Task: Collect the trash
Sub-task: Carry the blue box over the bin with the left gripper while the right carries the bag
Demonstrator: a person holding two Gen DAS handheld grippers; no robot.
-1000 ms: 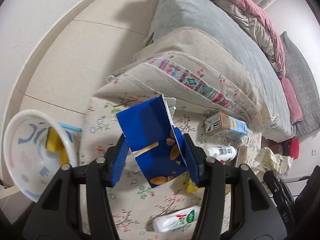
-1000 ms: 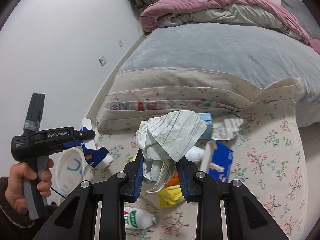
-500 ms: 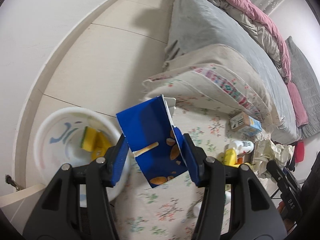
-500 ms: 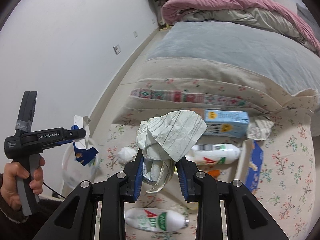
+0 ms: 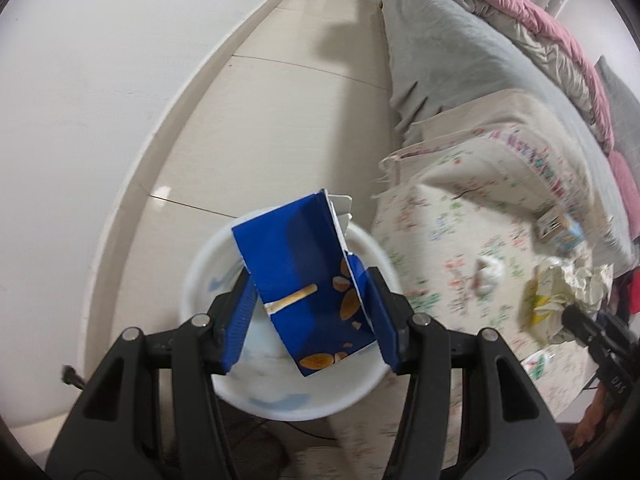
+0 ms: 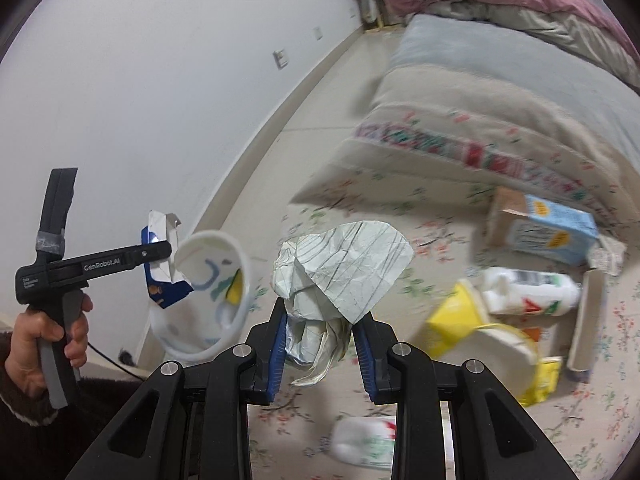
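Gripping a flattened blue carton (image 5: 308, 280) between its blue pads, the left gripper (image 5: 312, 316) holds it directly over the white basin (image 5: 372, 384) on the tiled floor (image 5: 280, 120). The carton is tilted, its white torn top pointing away from the camera and almond pictures showing along its lower edge. From the right wrist view the same carton (image 6: 166, 280) hangs at the basin's rim (image 6: 240, 264), with something yellow, probably a wrapper (image 6: 236, 290), lying inside.

The right gripper (image 6: 322, 344) is clamped on a crumpled wad of pale paper (image 6: 344, 268) that bulges above its fingers, held above the floral sheet (image 6: 440, 240).

Spread on that sheet to the right are a light-blue and tan milk carton (image 6: 548, 232), a white bottle (image 6: 528, 292) on its side, a yellow tub (image 6: 460, 320) and a second white bottle (image 6: 364, 444) near the bottom edge; motion blur softens these. Beyond lies the bed (image 6: 480, 60) with its pink quilt (image 6: 500, 4).
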